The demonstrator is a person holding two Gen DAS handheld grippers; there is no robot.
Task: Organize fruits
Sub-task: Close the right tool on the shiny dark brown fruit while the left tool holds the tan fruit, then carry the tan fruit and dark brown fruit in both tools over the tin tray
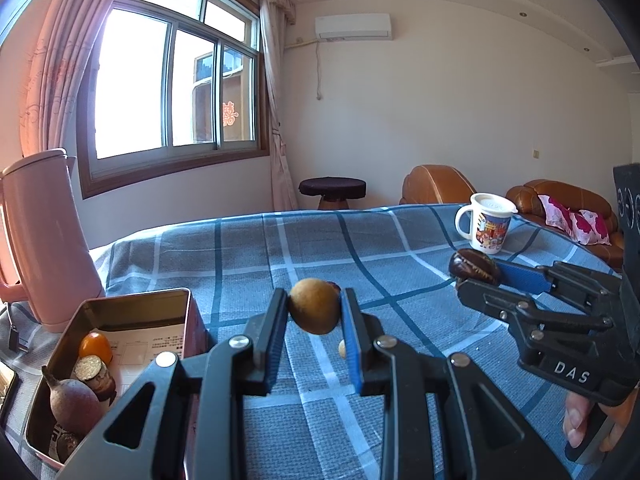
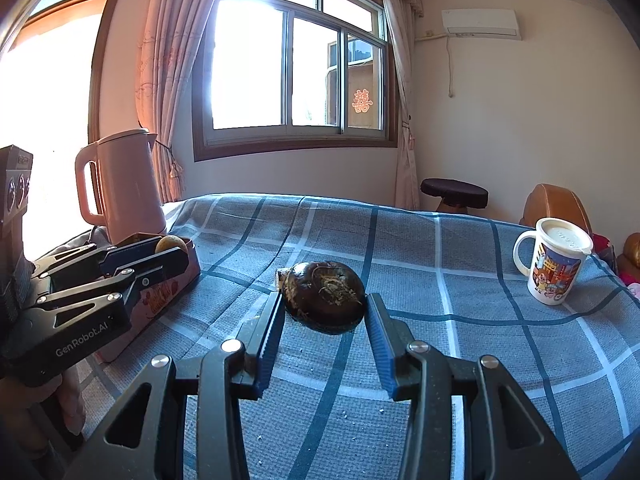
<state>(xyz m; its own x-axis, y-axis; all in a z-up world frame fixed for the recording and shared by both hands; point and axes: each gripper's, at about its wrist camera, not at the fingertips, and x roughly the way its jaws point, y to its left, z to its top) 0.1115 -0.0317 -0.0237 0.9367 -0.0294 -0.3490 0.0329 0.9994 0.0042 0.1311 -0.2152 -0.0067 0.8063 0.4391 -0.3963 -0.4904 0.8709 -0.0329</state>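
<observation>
the tin (image 1: 132,312) sits at eight o'clock in the left view. the left gripper (image 1: 314,312) is clamped on a tan round fruit (image 1: 314,310); it should likely swing over the tin and release low. at three o'clock the right gripper (image 2: 325,308) pinches a dark, glossy, tufted chestnut (image 2: 324,298) above the cloth (image 2: 460,280).

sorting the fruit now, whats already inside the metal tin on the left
In the tin: an orange fruit, a brown cut-topped piece, a purplish pointed fruit, all on printed paper. The left gripper hides the tin's near corner.
</observation>
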